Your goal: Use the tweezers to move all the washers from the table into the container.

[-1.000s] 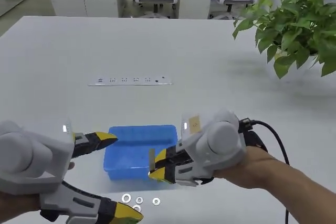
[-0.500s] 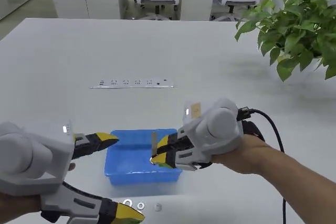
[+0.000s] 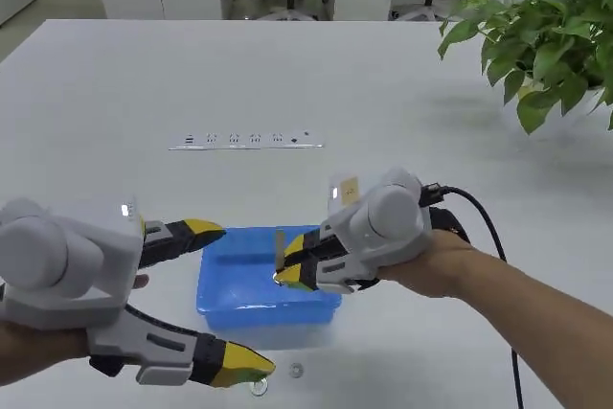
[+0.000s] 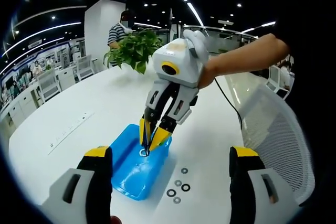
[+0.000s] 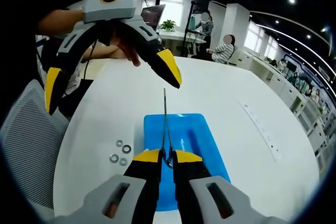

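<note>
My right gripper is shut on thin metal tweezers, whose tips hang over the blue container. A small washer seems pinched at the tweezer tips. Several loose washers lie on the white table beside the container, and two of these washers sit at its near side. My left gripper stands open, with its jaws spread wide on the container's left and nothing between them.
A flat power strip lies further back on the table. A potted green plant stands at the far right. A black cable trails from the right gripper. Office chairs and people are beyond the table.
The right gripper with the tweezers has risen from the container's near edge by the washers and moved over its inside. The left gripper stays open in place. The head camera has shifted.
</note>
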`<action>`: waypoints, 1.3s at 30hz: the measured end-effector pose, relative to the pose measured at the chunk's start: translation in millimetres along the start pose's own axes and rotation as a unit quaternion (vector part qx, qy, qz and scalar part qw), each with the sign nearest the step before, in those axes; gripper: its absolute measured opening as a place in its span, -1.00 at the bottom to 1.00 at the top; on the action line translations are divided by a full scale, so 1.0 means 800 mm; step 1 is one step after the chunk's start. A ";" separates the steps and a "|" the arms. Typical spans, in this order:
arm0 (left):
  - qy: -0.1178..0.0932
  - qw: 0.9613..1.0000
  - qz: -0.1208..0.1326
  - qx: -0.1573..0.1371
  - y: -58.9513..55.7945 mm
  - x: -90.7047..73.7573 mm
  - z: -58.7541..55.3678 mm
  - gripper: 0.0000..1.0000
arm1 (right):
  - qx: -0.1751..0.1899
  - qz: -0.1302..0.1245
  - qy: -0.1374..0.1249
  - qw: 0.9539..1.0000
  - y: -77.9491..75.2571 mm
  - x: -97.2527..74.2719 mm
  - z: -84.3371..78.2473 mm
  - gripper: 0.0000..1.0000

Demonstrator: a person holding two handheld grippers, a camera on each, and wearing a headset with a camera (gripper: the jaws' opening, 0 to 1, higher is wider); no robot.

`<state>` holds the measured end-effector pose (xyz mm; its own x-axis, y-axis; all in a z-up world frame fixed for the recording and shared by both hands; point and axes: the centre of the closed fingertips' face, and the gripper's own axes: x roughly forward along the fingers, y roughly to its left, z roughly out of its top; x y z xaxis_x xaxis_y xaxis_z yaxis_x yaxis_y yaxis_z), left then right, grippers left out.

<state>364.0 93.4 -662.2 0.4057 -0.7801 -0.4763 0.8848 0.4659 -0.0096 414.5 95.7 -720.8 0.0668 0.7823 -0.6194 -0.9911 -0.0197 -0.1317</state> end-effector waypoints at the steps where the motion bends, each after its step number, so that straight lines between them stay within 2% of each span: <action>1: 0.000 1.000 0.000 0.000 0.001 0.001 0.000 0.95 | 0.001 0.001 0.000 1.000 -0.002 0.002 -0.002 -0.81; 6: -0.002 1.000 -0.004 0.006 0.007 0.004 0.001 0.87 | 0.000 0.006 0.000 1.000 -0.005 0.011 -0.007 -0.81; 13: -0.016 1.000 -0.006 0.018 0.017 0.008 0.009 0.52 | 0.002 0.018 0.009 1.000 -0.004 0.021 -0.019 -0.81; 19: -0.019 0.999 -0.008 0.026 0.027 0.015 0.011 0.31 | 0.009 0.024 0.014 1.000 -0.006 0.029 -0.025 -0.81; 23: -0.017 0.999 -0.010 0.027 0.033 0.021 0.012 0.23 | 0.014 0.028 0.016 0.999 -0.009 0.035 -0.029 -0.81; 28: -0.013 0.999 -0.012 0.034 0.042 0.029 0.010 -0.01 | 0.018 0.034 0.021 0.999 -0.007 0.041 -0.034 -0.81; 32: -0.007 0.999 -0.005 0.041 0.052 0.035 0.007 -0.34 | 0.020 0.037 0.025 0.999 -0.007 0.044 -0.038 -0.80; 35: -0.006 0.999 -0.001 0.046 0.058 0.040 0.006 -0.48 | 0.021 0.041 0.024 0.999 -0.006 0.045 -0.038 -0.80; 39: -0.005 0.999 -0.004 0.045 0.063 0.045 0.004 -0.56 | 0.022 0.043 0.024 0.999 -0.007 0.046 -0.040 -0.80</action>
<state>424.2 87.2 -676.9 0.4011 -0.7872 -0.4684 0.9045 0.4212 0.0668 425.9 104.6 -767.7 -0.0142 0.7478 -0.6637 -0.9974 -0.0574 -0.0433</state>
